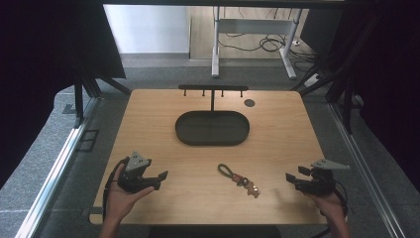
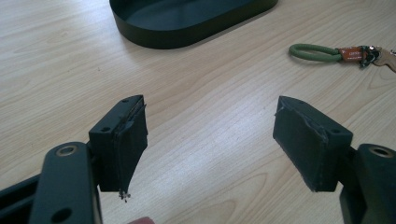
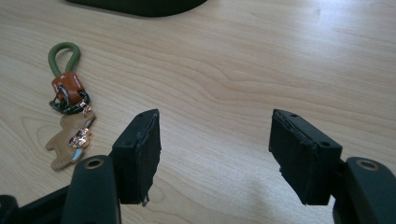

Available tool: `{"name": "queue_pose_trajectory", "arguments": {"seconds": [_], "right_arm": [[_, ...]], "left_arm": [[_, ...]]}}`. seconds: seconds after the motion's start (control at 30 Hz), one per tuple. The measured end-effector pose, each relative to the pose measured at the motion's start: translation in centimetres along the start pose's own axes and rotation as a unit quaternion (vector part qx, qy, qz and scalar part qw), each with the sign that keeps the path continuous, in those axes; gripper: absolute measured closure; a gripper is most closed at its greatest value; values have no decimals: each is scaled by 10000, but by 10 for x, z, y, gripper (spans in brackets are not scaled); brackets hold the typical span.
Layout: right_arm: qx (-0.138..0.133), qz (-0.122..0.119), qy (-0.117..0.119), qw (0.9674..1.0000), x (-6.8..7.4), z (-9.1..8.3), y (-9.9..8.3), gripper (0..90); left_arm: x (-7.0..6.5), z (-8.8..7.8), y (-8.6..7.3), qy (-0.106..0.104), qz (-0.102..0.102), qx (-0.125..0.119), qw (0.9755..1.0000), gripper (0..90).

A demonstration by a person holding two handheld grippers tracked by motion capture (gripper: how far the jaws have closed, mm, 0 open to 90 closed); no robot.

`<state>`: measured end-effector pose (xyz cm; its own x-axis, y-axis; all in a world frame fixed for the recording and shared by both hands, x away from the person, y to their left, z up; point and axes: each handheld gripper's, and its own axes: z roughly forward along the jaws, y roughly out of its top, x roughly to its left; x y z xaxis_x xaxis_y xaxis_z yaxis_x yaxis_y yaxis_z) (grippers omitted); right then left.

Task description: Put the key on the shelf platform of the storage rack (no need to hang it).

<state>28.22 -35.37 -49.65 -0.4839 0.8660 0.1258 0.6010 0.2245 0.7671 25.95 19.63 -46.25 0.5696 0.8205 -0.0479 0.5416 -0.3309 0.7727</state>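
A keychain point(image 1: 239, 179) with a green loop, an orange tag and a tan charm lies flat on the wooden table point(image 1: 277, 139), near the front middle. The keychain point(image 2: 343, 53) lies at the far right in the left gripper view, and the keychain point(image 3: 69, 109) lies left of the jaws in the right gripper view. My left gripper point(image 1: 161, 177) rests at the front left, open, nothing between its jaws. My right gripper point(image 1: 289, 177) rests at the front right, open and empty, pointing toward the keychain. A black oval tray point(image 1: 212, 128) sits mid-table.
A black rack with small hooks point(image 1: 213, 89) rises behind the tray. A dark round disc point(image 1: 249, 102) lies at the back right of the table. The oval tray point(image 2: 187, 21) shows ahead of the left jaws. Metal frame rails run along both table sides.
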Motion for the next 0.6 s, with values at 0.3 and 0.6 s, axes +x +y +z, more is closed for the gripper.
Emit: {"name": "queue_pose_trajectory", "arguments": {"seconds": [0.3, 0.6], "right_arm": [[416, -253, 303, 9984, 6, 10, 16, 379], [895, -838, 634, 9904, 23, 12, 47, 442]], "left_arm": [[11, 2, 2, -155, -91, 26, 9998, 261], [11, 6, 11, -200, 54, 73, 9998, 261]]}}
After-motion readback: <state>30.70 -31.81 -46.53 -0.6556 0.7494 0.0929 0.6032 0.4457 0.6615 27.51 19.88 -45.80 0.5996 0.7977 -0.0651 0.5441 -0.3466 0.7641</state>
